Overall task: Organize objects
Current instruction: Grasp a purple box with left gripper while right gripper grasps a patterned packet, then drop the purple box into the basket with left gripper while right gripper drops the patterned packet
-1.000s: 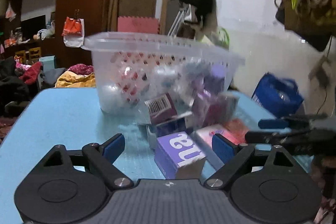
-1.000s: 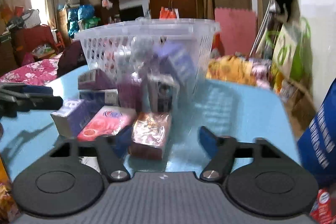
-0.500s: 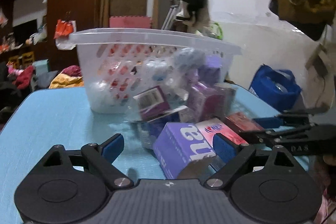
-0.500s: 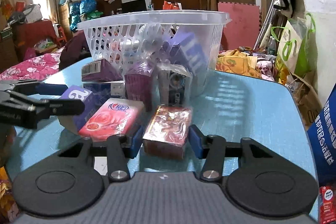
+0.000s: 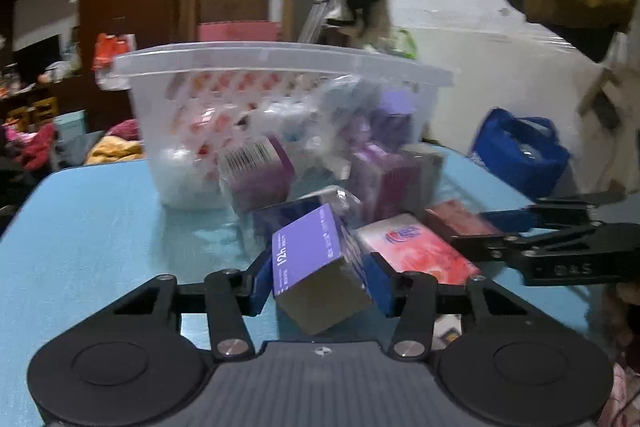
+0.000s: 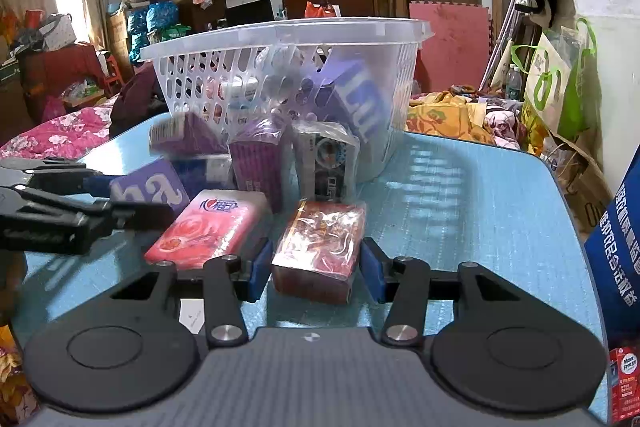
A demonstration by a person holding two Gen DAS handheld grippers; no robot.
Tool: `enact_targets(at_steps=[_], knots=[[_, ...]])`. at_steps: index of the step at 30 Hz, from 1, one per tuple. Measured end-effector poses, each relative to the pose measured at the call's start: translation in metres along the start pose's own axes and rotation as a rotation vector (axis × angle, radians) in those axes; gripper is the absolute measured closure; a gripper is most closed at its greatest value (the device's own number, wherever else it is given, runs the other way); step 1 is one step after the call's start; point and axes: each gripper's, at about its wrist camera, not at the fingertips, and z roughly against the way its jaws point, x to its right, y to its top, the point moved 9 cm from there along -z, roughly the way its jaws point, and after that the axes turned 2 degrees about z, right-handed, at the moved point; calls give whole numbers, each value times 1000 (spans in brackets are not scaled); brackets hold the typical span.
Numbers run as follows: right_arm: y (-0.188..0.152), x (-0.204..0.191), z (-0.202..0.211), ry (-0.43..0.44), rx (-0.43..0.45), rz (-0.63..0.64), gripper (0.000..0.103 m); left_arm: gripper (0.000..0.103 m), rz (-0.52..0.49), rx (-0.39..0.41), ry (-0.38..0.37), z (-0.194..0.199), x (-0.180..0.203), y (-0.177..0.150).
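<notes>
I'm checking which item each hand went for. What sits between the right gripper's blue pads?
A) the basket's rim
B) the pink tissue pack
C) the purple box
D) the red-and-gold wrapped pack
D: in the right wrist view the red-and-gold wrapped pack lies between the right gripper's blue pads, while the pink tissue pack lies just outside them.

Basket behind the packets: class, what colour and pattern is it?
Translucent white basket with rows of holes in its wall, clearest in the right wrist view.
</notes>
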Motion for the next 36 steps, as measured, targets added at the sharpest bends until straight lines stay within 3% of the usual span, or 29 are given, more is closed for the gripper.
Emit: enact_targets(at_steps=[5,13,21,25,28,32,36], knots=[[3,2,7,11,46,-14,52,50,-12,68,-35,10,3,4],[10,8,31,-1,203,-54,52,49,-7,186,-32,26,1,12],[17,15,43,-1,298,-110,52,49,28,198,-20,27,-3,17],[48,12,61,35,355,-141,52,49,60,247,26,43,-11,57],[96,-3,74,27,395,-59,52,49,88,266,13,48,-17,106],[161,-15,47,-31,338,61,52,49,151,204,41,17,-34,164],[184,-10,-3,-28,217,75,52,44,201,158,37,-16,-43,185]])
